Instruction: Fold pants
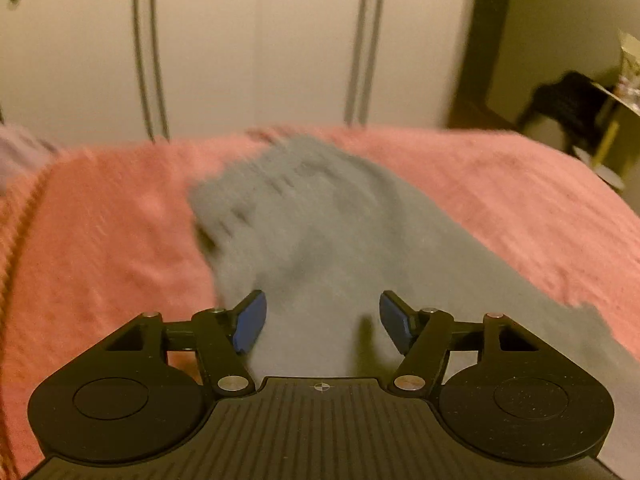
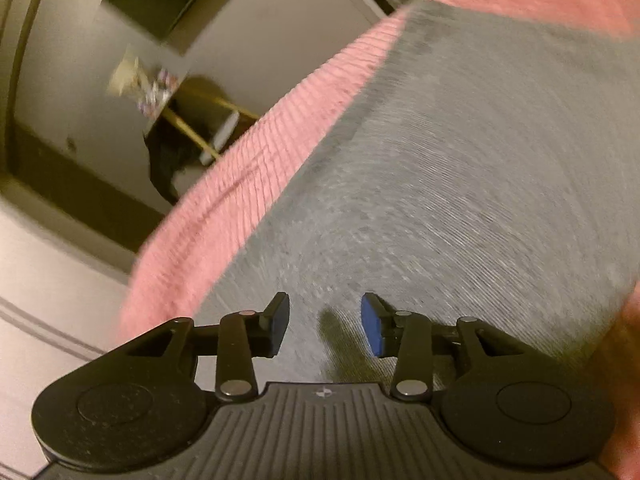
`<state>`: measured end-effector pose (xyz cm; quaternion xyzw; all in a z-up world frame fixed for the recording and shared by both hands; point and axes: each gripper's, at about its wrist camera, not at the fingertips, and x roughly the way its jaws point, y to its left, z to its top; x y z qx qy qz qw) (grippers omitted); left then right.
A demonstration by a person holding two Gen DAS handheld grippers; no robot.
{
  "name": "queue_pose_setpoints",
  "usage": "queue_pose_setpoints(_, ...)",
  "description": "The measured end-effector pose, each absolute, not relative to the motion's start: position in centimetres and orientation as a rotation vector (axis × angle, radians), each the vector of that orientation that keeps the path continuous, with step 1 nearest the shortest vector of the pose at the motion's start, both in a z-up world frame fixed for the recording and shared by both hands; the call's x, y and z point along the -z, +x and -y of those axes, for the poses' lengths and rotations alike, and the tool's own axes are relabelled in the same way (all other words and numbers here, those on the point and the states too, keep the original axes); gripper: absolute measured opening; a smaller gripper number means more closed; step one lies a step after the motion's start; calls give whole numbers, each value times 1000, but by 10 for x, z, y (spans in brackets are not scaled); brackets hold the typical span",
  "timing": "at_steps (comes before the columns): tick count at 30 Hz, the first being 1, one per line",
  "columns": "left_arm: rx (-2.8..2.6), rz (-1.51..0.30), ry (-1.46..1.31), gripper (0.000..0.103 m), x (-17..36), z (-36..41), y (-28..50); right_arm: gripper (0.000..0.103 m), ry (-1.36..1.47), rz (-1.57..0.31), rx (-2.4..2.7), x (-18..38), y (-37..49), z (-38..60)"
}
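Both views blurred; detail on the fabric is limited.

My left claw (image 1: 322,322) stands wide open over the grey pants (image 1: 320,216) — nothing between the blue pads (image 1: 250,326), which press on no cloth. The pants lie on the pink bedspread (image 1: 112,248), running from just under my left claw up toward the far edge of the bed. The upper end looks rumpled, though the smear makes it hard to say how. Pink shows on both sides of the grey cloth. Behind the far edge stand pale wardrobe doors (image 1: 256,40).

My right claw (image 2: 324,324) is partly open, its gap narrower than the left's. No fold of cloth sits between its pads (image 2: 370,330); they hang above the pants (image 2: 460,200), which fill most of this view as a flat grey expanse. A strip of the bedspread (image 2: 248,184) borders the pants along one edge of the bed, and past that edge a dark object (image 2: 172,160) rests on the floor — too blurred to name.

Neither claw has hold of anything.
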<state>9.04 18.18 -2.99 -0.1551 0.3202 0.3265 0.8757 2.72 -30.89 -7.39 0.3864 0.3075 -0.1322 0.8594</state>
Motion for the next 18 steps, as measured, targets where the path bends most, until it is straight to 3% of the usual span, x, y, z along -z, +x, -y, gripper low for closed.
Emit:
queue_pose_setpoints(1, -701, -658, -325, 72, 31, -187, 90, 51, 741, -658, 254, 67, 34, 298)
queue_pose_setpoints(6, -777, -721, -374, 75, 55, -203, 104, 59, 418, -675, 82, 43, 72, 226)
queue_pose_setpoints(12, -795, -710, -254, 88, 64, -194, 119, 58, 217, -693, -108, 34, 139, 145)
queue_pose_setpoints(18, -827, -705, -312, 97, 79, -207, 129, 58, 148, -699, -237, 42, 189, 77)
